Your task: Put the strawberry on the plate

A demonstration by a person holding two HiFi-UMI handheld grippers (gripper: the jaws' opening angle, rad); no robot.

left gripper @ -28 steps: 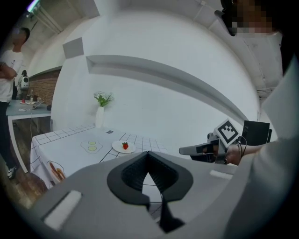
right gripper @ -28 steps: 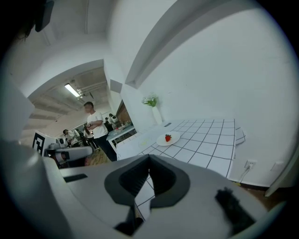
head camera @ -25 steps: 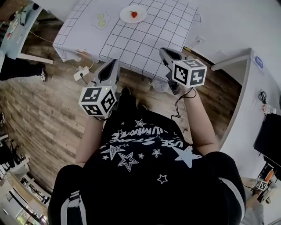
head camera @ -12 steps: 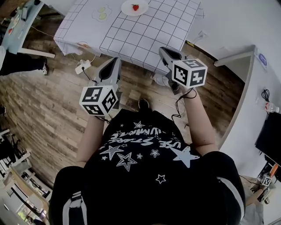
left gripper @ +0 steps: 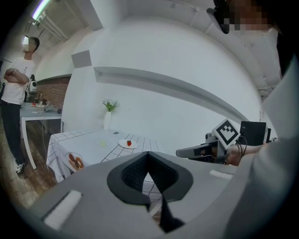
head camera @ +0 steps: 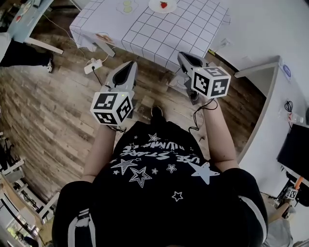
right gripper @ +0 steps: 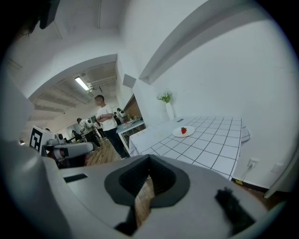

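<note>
Far left: a bystander (left gripper: 13,93) stands with arms folded on the wooden floor (head camera: 53,106) beside a separate table. A white power strip (head camera: 94,64) lies on the floor near the bench's left corner.

Left gripper (head camera: 129,64): held above the floor, near the bench's near edge and not touching it. Its own view shows the fingers (left gripper: 134,172) clenched together with nothing between them.

Centre: the bench (head camera: 159,34) carries a white cloth with a black grid. Pale green slices (head camera: 127,5) lie toward its far end. Just right of them sits the plate (head camera: 157,6), and the strawberry (head camera: 163,5) rests on it, upright status not determinable. Plate and strawberry are at the far end of the bench, well apart from both grippers. A white vase (left gripper: 108,122) holding a green sprig stands at the far edge by the wall.

Right gripper (head camera: 183,56): level with the left one, over the floor at the bench's near right corner. Its fingers (right gripper: 132,181) are likewise clenched on nothing; the strawberry (right gripper: 183,130) shows far beyond them on its plate (right gripper: 188,133).
</note>
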